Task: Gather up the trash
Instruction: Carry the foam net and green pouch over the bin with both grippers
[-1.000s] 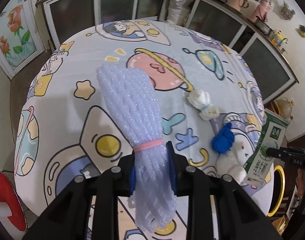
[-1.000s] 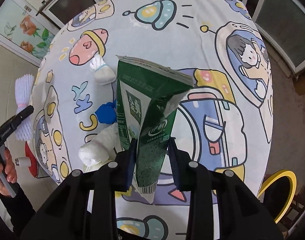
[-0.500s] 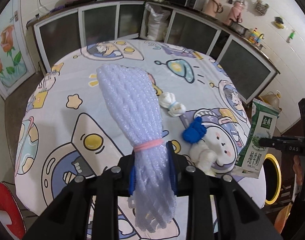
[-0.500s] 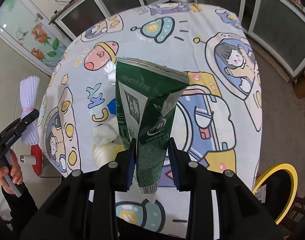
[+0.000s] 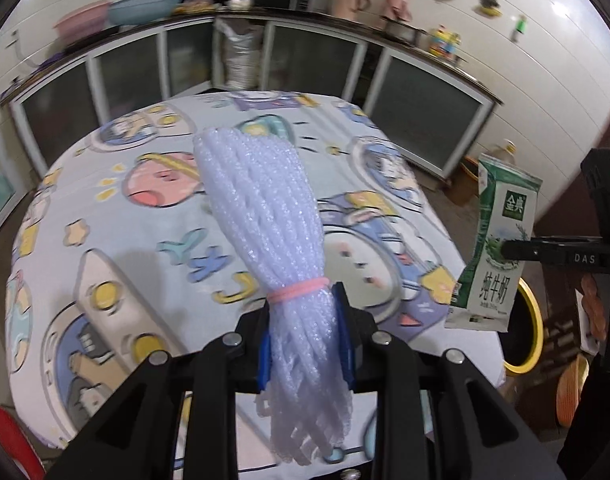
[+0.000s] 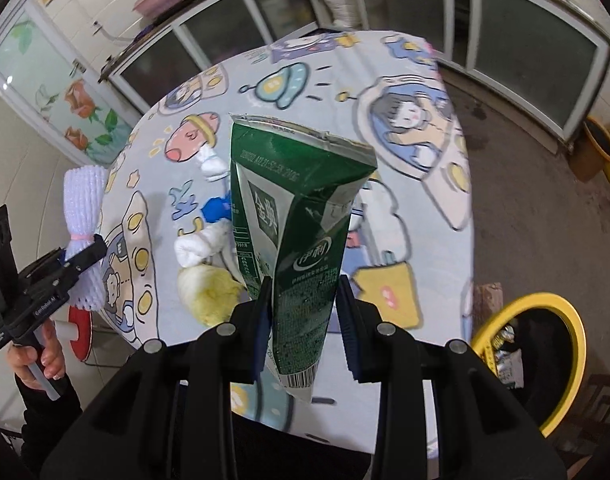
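My left gripper (image 5: 305, 332) is shut on a white foam net bundle (image 5: 265, 216) tied with a pink band, held above the near table edge; it also shows in the right wrist view (image 6: 85, 216). My right gripper (image 6: 303, 300) is shut on a green milk carton (image 6: 297, 216), held upright off the table's right side; the carton also shows in the left wrist view (image 5: 497, 248). On the cartoon tablecloth (image 6: 405, 80) lie white tissue wads (image 6: 199, 246), a blue scrap (image 6: 217, 208) and a yellowish lump (image 6: 211, 292). A yellow-rimmed bin (image 6: 533, 356) stands on the floor at right.
Glass-door cabinets (image 5: 417, 92) run behind the table. A white sack (image 5: 241, 56) leans in the corner. A red stool (image 6: 79, 328) stands below the table's left edge. The person's hand (image 6: 41, 356) holds the left gripper's handle. A yellow bucket (image 6: 601, 152) is far right.
Both grippers have lifted and pulled back from the table with their loads. The views tilted up, showing more cabinets, and the bin came further into the right wrist view.
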Motion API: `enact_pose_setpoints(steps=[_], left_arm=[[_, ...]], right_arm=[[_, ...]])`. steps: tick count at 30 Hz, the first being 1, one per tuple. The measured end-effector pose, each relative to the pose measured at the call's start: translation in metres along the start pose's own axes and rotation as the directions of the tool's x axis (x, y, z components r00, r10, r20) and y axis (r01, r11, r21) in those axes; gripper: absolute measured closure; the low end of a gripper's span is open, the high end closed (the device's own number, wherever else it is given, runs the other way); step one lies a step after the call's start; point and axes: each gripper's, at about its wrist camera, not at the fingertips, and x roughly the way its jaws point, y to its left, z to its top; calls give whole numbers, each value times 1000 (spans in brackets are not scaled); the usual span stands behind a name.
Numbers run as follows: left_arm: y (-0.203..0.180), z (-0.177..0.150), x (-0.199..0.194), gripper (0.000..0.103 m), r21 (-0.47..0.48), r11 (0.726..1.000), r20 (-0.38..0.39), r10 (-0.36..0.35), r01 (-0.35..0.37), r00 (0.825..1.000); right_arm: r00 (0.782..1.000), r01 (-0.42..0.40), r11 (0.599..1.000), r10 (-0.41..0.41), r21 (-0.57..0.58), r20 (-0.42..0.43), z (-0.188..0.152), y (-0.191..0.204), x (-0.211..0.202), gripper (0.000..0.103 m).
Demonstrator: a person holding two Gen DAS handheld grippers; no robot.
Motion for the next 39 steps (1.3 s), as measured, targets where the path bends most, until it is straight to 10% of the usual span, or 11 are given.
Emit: enact_pose_setpoints(steps=[24, 39], left_arm=[[-298, -1, 123, 79, 325, 889, -225, -259, 322, 939], [-383, -41, 196, 78, 353, 853, -363, -255, 385, 896]], right_arm=[[975, 185, 899, -220, 397, 44, -124, -242, -95, 73], [969, 236, 830, -240, 505, -57, -178, -315, -56, 73]])
